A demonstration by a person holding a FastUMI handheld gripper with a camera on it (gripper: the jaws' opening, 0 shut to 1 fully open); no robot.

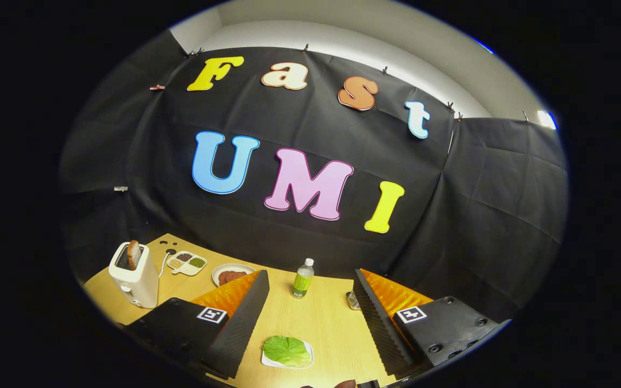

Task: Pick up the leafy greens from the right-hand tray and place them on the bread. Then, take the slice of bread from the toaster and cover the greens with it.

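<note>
The leafy greens [287, 350] lie on a small white tray [267, 362] on the wooden table, low between my two fingers and not touched by them. My gripper [310, 272] is open and holds nothing, its fingers spread wide above the table. Far off to the left stands a white toaster [137, 280] with a brown slice of bread [134, 254] sticking up out of its slot. A brown edge [344, 383] shows at the very near side, too little of it to tell what it is.
A green bottle [303, 279] stands just beyond the fingertips. Left of it is a white plate [219, 271] with brown slices and a divided dish [187, 263] of condiments. A small metal object [352, 300] sits by the right finger. The table ends at the black cloth wall.
</note>
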